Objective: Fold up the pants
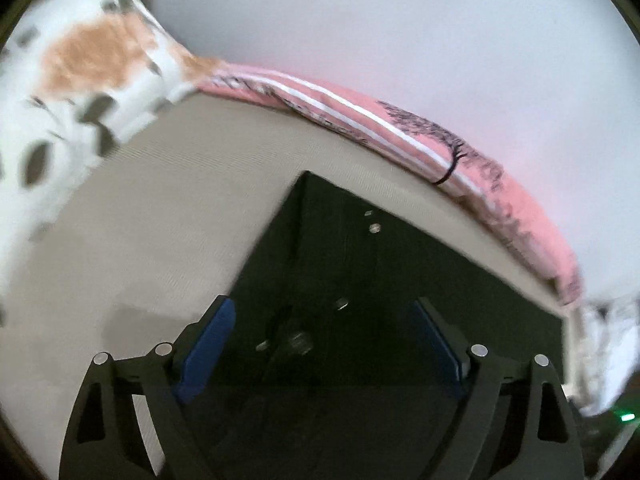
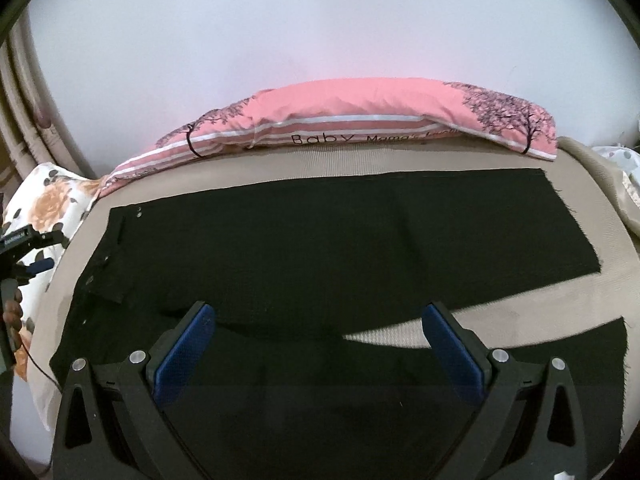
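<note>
Black pants (image 2: 320, 232) lie spread flat on a beige bed (image 2: 360, 158), waist with metal buttons to the left, the two legs running right with a beige gap between them. My right gripper (image 2: 318, 316) hovers open over the near leg, nothing between its blue pads. In the left wrist view the pants' (image 1: 360, 260) waist corner sits under my left gripper (image 1: 322, 312), whose jaws stand wide apart around empty air above the cloth. The left gripper (image 2: 50, 250) also shows at the left edge of the right wrist view, by the waist end, held by a hand.
A pink bolster pillow (image 2: 360, 108) with tree prints lines the bed's far edge against a pale wall. A floral white and orange pillow (image 1: 80, 60) lies at the left end. Crumpled beige and white bedding (image 2: 608, 176) sits at the right end.
</note>
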